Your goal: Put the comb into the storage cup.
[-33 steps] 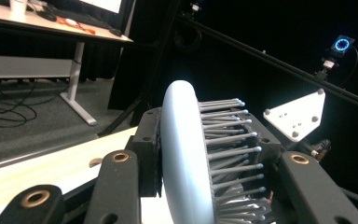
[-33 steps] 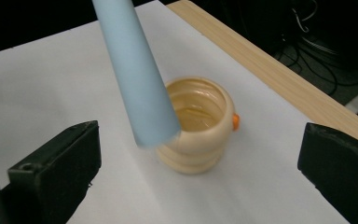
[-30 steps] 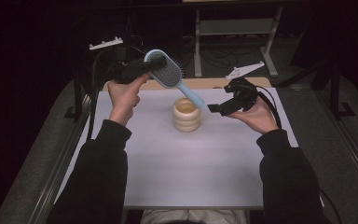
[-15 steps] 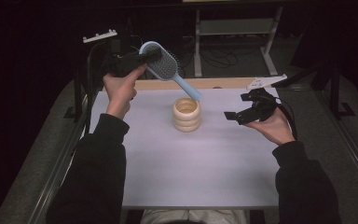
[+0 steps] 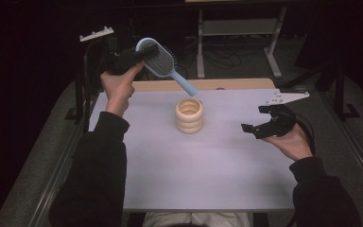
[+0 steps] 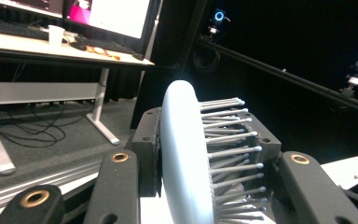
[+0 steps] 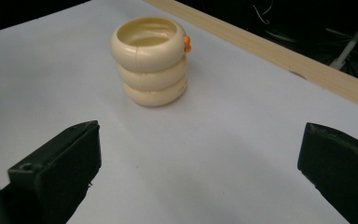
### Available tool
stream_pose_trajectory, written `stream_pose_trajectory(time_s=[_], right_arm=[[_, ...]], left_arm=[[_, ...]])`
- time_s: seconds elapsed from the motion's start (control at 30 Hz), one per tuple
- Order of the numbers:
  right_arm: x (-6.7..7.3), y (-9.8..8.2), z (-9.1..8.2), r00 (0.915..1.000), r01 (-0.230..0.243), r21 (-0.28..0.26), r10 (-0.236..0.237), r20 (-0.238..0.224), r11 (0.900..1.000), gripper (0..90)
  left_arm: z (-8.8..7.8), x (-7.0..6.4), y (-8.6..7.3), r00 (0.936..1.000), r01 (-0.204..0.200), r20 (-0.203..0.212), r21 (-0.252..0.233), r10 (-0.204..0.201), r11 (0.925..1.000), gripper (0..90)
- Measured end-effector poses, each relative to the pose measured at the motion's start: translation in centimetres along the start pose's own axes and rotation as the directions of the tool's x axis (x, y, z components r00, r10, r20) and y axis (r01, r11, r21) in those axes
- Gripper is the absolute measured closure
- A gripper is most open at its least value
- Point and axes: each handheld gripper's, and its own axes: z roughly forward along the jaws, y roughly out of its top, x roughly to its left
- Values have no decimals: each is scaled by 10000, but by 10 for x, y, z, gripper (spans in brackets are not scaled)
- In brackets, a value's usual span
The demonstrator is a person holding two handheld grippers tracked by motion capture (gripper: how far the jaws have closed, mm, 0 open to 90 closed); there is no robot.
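A light blue hairbrush (image 5: 162,63) with grey bristles is raised over the table's far left, and my left gripper (image 5: 146,51) is shut on its head. Its handle slants down to the right, ending just above a cream holder (image 5: 189,115) made of three stacked rings, which stands upright on the white table (image 5: 194,175). In the left gripper view the brush (image 6: 185,154) sits edge-on between the pads, bristles to the right. My right gripper (image 5: 254,119) hovers low at the table's right side, open and holding nothing. In the right gripper view its wide-apart jaws (image 7: 200,163) face the holder (image 7: 149,60).
A wooden strip (image 5: 227,84) runs along the table's far edge. Beyond it stand the white legs of a desk (image 5: 269,52), which carries monitors (image 6: 107,16). Dark rails flank the table on both sides. An orange bit (image 7: 186,43) sticks out at the holder's rim.
My right gripper has moved right and lower, away from the holder. The left gripper with the brush has stayed nearly where it was.
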Motion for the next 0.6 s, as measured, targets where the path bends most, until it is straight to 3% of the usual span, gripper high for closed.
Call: stream_pose_trajectory(time_s=[0.27, 0.4, 0.6], right_arm=[[-3, -24, -14, 9991, -410, -138, 411, 51, 9991, 0], [-2, -36, -17, 9985, -537, -138, 539, 103, 9985, 0], [2, -50, -22, 9990, -269, -360, 282, 360, 9990, 0]], left_arm=[[5, 4, -3, 9988, -342, -358, 76, 344, 9994, 573], [11, 8, -6, 9989, -357, -310, 230, 364, 9991, 572], [18, 10, -11, 9974, -544, -449, 381, 561, 9978, 572]])
